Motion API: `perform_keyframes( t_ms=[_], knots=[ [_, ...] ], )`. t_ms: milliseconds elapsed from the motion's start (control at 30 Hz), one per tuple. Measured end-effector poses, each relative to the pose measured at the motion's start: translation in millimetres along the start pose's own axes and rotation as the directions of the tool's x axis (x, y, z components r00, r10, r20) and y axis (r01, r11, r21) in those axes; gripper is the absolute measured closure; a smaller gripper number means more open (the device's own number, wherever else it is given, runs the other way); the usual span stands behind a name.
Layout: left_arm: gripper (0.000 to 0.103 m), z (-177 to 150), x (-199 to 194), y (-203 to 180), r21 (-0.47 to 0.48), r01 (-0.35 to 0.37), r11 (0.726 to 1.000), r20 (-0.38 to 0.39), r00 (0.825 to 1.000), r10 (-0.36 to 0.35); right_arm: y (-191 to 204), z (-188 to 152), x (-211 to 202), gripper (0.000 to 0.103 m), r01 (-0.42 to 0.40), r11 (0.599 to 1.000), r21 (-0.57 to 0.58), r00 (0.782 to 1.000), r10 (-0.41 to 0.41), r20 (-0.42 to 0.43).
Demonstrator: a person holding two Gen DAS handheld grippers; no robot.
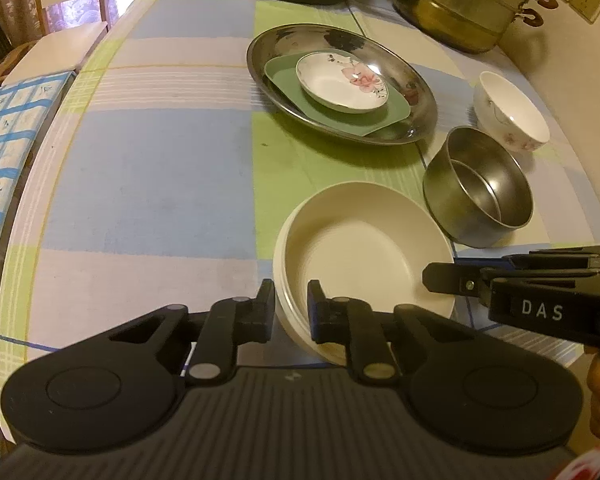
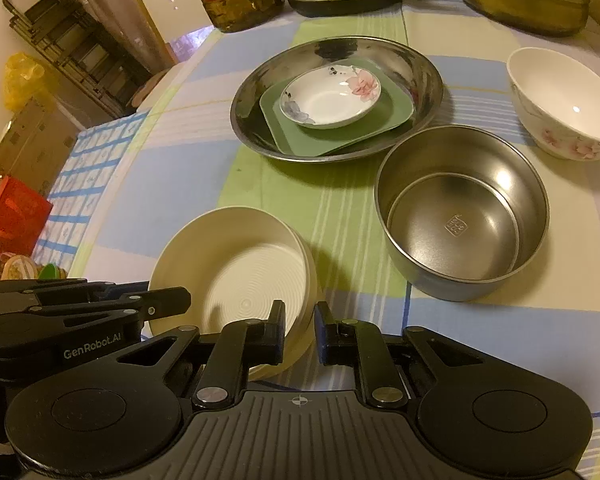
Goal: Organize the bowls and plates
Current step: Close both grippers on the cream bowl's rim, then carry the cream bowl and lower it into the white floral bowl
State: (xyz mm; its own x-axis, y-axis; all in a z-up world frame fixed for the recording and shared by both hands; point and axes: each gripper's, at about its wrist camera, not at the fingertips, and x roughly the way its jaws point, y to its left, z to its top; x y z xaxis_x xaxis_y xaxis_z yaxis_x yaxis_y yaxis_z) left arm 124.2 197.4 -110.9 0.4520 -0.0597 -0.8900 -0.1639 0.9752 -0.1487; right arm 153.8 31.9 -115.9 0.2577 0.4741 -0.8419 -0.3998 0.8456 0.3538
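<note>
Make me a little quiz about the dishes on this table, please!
1. True or false: the flowered saucer lies on the green square plate.
2. Which dish do the left gripper and the right gripper both pinch? A) steel bowl B) cream plate C) flowered bowl
3. What big dish holds the green plate?

Key: 1 true; 2 B; 3 the steel platter.

Matt cream bowl [image 2: 236,264], shiny steel bowl [image 2: 462,216], glossy floral porcelain bowl [image 2: 560,108], checked cloth tablecloth [image 1: 148,184]
</note>
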Motion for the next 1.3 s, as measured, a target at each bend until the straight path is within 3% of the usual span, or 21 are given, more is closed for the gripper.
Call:
perform_keyframes(
  t_ms=[567, 933, 1300],
  knots=[
    [0.09, -16, -29, -29, -0.044, -0.02, 0.999, 0.025, 0.999, 0.022, -16, -10, -27, 0.09, -0.054, 0.998, -0.027, 0.998, 0.053, -0.036],
    [0.09, -28, -32, -108, -0.002, 0.043, 0.999, 0.012, 0.999, -0.043, -79, -29, -82, 0.09, -0.037, 0.999, 0.02, 0.998, 0.038, -0.043],
    [0.09, -14, -11, -189, 0.103, 0.132, 0.986, 0.001, 0.991, -0.133, -155, -41, -131, 0.09, 0.027, 0.989, 0.148, 1.0, -0.027, -0.002]
  ],
)
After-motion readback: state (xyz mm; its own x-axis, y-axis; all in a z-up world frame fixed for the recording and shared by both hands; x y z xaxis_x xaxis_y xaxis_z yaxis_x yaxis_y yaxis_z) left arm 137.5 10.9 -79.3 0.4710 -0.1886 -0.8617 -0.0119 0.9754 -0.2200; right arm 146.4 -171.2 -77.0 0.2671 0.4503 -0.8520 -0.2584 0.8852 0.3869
